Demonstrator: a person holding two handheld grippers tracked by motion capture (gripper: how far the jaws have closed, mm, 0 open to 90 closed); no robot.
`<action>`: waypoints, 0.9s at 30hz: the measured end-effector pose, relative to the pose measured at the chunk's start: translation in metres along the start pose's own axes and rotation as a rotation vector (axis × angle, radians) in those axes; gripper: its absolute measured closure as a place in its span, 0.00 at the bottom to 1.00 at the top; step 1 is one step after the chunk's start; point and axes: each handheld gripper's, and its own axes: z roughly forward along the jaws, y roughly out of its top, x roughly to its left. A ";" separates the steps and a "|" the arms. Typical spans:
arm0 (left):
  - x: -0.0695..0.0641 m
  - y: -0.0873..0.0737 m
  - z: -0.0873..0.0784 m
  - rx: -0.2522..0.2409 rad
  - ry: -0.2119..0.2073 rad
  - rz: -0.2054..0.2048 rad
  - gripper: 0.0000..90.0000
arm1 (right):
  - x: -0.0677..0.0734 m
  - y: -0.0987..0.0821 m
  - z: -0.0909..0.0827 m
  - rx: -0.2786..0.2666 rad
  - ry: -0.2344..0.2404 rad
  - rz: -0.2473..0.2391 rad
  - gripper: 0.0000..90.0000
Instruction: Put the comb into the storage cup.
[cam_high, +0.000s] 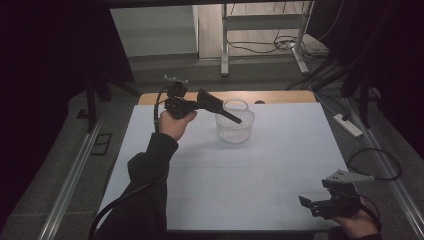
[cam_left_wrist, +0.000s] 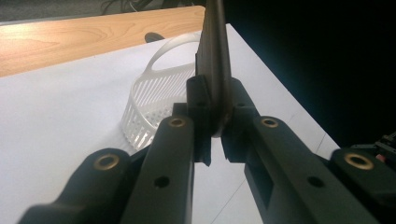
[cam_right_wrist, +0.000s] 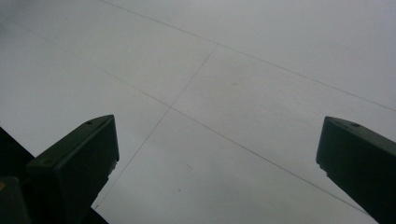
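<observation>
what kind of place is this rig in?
Likely a lab recording station: white-covered table with dark curtains around it, aluminium rails on the floor, and cables and a power strip beside a frame stand.

Table: we see a wooden table (cam_high: 280, 96), its bare wood showing as a strip along the far edge.
Cover: a white sheet (cam_high: 250, 170) lies over nearly all of the top; we make out thin straight lines crossing it in the right gripper view.
Basket: a white slatted plastic basket (cam_high: 234, 127) with a hoop handle stands on the sheet near the far edge.
</observation>
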 end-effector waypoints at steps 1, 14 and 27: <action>0.000 0.000 0.001 -0.001 0.002 0.000 0.92 | 0.000 0.000 0.000 0.000 0.000 0.001 0.00; 0.000 0.000 0.014 0.010 0.010 -0.002 0.92 | 0.001 0.000 0.001 0.007 0.002 -0.005 0.00; 0.003 -0.001 0.028 0.025 0.019 -0.009 0.92 | 0.001 0.000 0.001 0.013 0.001 -0.010 0.00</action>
